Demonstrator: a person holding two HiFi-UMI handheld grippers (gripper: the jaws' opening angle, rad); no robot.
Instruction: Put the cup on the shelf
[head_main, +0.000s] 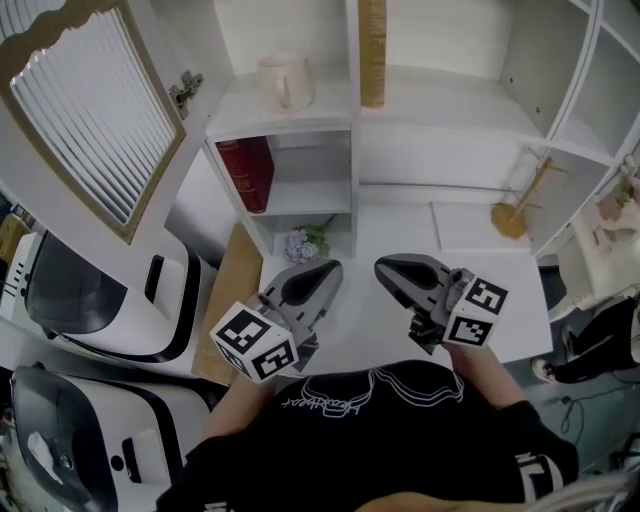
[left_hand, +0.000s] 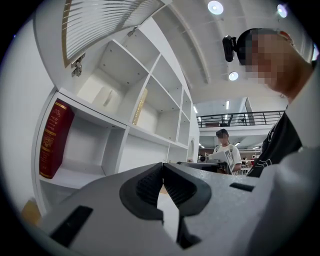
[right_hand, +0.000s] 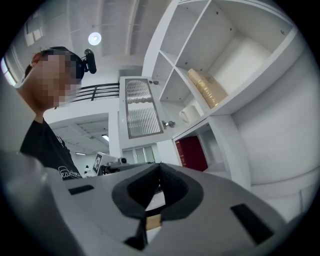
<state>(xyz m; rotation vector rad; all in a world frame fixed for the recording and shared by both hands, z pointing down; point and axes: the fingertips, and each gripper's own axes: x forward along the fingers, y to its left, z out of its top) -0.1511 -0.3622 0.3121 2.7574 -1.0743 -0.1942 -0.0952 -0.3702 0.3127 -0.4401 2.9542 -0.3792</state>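
Cup (head_main: 285, 80) stands upright on the upper shelf (head_main: 280, 128), in the compartment above the red book (head_main: 250, 172). Left gripper (head_main: 322, 270) and right gripper (head_main: 385, 268): fingers closed tip to tip, holding nothing. Both over the white bench (head_main: 400, 235), well apart from the cup.
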